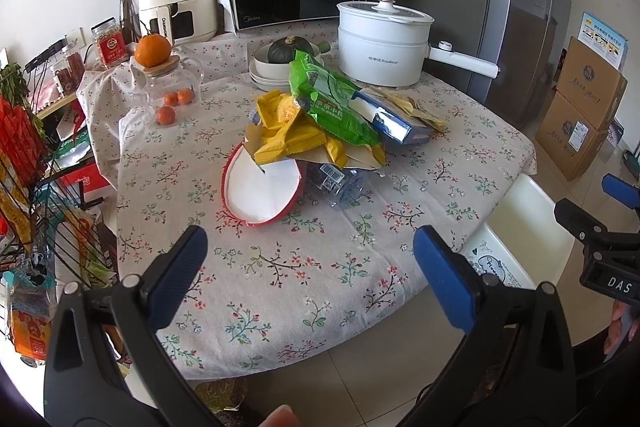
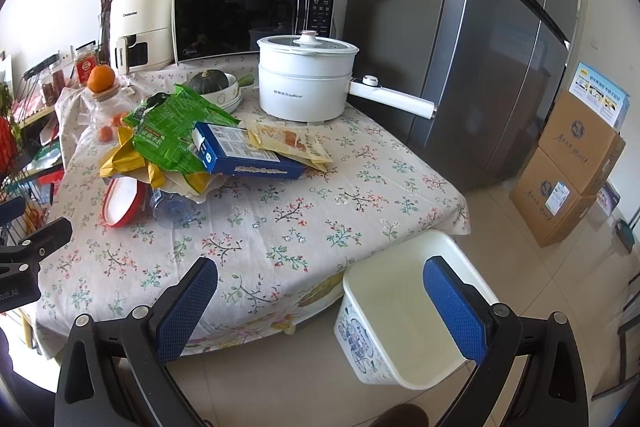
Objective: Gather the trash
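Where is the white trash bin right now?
The white trash bin stands on the floor at the table's near right corner, beside the floral tablecloth, low and right of centre in the right wrist view. It sits behind the open right gripper.

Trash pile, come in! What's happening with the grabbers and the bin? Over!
Left gripper and right gripper open, empty. Trash pile untouched on the table. White bin on the floor beside the table, nothing blocking.

Both the left black plastic two-finger gripper (image 1: 310,255) and the right black plastic two-finger gripper (image 2: 320,293) carry textured blue rubber finger pads (image 1: 442,275), silver round pivot screws, and white lettering reading "DAS".
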Available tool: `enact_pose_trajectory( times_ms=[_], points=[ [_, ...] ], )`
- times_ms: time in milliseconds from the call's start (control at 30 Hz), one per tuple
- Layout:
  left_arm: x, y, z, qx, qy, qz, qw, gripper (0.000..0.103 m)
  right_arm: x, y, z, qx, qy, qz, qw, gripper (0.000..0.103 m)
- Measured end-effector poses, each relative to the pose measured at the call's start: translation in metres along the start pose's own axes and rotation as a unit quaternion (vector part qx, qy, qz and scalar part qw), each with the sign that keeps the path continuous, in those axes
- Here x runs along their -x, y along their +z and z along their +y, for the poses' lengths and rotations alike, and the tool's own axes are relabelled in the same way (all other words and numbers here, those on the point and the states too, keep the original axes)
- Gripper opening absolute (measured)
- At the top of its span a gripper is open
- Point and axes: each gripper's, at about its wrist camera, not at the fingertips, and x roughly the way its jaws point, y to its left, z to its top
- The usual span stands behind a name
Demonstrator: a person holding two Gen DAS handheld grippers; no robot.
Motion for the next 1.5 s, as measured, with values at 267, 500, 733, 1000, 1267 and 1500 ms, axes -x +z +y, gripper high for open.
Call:
enact_pose_trajectory(
  times_ms=[267,500,733,1000,1267,1500],
  points=[
    [0.0,0.0,0.003,0.006,-0.002,0.001,1.0,0.102,0.0,0.0,-0.001,-0.002,0.0,0.0,1.0,0.103],
    [-0.001,0.0,0.003,0.005,0.0,0.001,1.0,0.102,-0.001,0.002,0.0,-0.002,-0.001,0.002,1.0,0.103],
    [-0.001,0.001,0.0,0.01,-0.025,0.006,0.9996,0.102,0.001,0.001,0.0,0.008,-0.005,0.023,1.0,0.103],
    [-0.002,0.002,-0.002,0.008,-0.038,0.005,0.9992,0.102,0.005,0.001,-0.001,0.008,-0.004,0.014,1.0,0.103],
    [-0.003,0.002,-0.002,0.009,-0.033,-0.001,0.9994,0.102,0.007,0.002,0.0,0.014,-0.005,0.015,1.0,0.103],
    [-0.001,0.002,0.002,0.014,-0.027,-0.011,0.9995,0.102,0.009,0.005,0.003,0.019,-0.001,0.022,1.0,0.103]
  ],
)
